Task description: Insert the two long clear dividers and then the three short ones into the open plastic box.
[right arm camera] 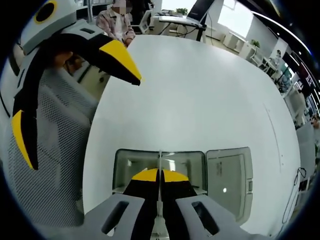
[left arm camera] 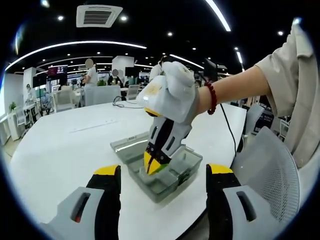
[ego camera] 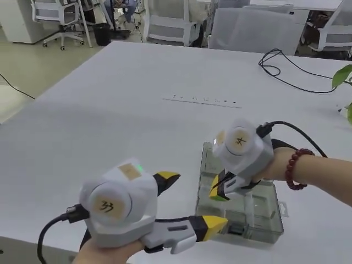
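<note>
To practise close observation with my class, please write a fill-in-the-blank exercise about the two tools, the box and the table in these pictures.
1. The left tool has its jaws ____.
2. The right tool grips a thin clear ____ over the open plastic box.
3. The box sits on a ____ table.
4. A bracelet of dark red ____ circles the wrist behind the right tool.

Missing words: open; divider; white; beads.

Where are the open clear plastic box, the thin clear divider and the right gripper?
open clear plastic box [ego camera: 258, 235]: head view, front wall.
thin clear divider [right arm camera: 160, 159]: right gripper view, edge above tips.
right gripper [right arm camera: 160, 176]: right gripper view, between fingertips.
</note>
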